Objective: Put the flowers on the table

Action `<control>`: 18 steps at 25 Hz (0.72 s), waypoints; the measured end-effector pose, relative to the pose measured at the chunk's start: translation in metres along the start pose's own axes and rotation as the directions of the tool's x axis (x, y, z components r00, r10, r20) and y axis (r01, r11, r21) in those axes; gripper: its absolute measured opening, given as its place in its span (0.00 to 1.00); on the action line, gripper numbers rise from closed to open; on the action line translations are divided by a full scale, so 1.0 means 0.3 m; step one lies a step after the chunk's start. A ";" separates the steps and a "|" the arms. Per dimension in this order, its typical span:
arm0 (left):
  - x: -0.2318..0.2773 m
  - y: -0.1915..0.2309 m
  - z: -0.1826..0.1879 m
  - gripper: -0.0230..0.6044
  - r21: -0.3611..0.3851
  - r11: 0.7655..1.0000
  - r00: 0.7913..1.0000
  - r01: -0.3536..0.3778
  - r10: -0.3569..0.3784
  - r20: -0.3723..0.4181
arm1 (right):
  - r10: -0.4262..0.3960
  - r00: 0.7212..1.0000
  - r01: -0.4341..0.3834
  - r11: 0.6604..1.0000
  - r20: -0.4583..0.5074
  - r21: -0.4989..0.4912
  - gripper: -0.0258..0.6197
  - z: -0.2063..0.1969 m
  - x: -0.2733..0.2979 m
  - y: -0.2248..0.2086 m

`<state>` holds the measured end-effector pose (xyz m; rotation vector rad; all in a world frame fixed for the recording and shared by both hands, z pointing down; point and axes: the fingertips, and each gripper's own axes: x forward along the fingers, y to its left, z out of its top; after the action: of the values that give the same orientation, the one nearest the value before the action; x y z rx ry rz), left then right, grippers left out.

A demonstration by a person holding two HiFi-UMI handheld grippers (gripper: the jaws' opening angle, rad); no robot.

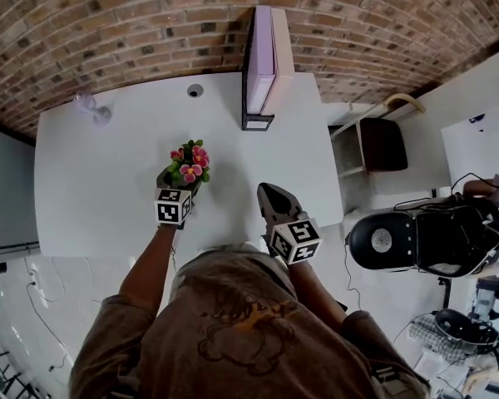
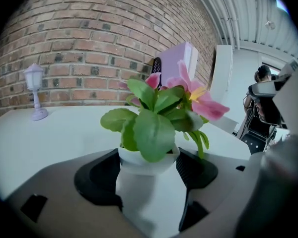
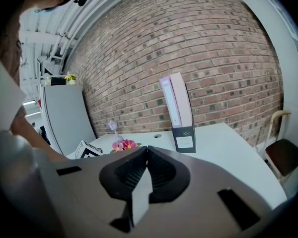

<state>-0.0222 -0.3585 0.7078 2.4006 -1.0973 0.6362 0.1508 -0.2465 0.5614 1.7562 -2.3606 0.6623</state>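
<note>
Brick wall (image 1: 108, 23) backs a white table (image 1: 91, 198). The left gripper (image 1: 177, 188) clamps the flowers' (image 1: 190, 163) white pot (image 2: 149, 197) over the table's middle, base hidden. To its right, the right gripper (image 1: 264, 191) is closed and empty.

Left gripper view: pot (image 2: 150, 192) base was cut off at btm edge and blurred; contact w/ table (image 2: 54, 133) could not be told. Head view: pot was mostly hidden under flowers (image 1: 190, 163) and left gripper (image 1: 180, 183).
</note>
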 end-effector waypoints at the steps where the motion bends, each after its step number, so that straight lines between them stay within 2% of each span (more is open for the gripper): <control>1: -0.007 -0.001 0.002 0.59 -0.002 1.000 1.000 -0.002 0.002 0.001 | 0.005 1.000 -0.005 1.000 -0.001 -0.001 0.05 0.001 0.002 0.001; 18: -0.209 -0.009 0.060 0.59 0.003 1.000 0.998 -0.017 0.017 0.064 | 0.098 0.995 -0.098 0.995 -0.005 -0.020 0.05 0.009 0.062 0.068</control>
<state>-0.0525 -0.3299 0.6575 2.4325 -1.1446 0.5717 0.1264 -0.2592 0.5602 1.6388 -2.4549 0.6516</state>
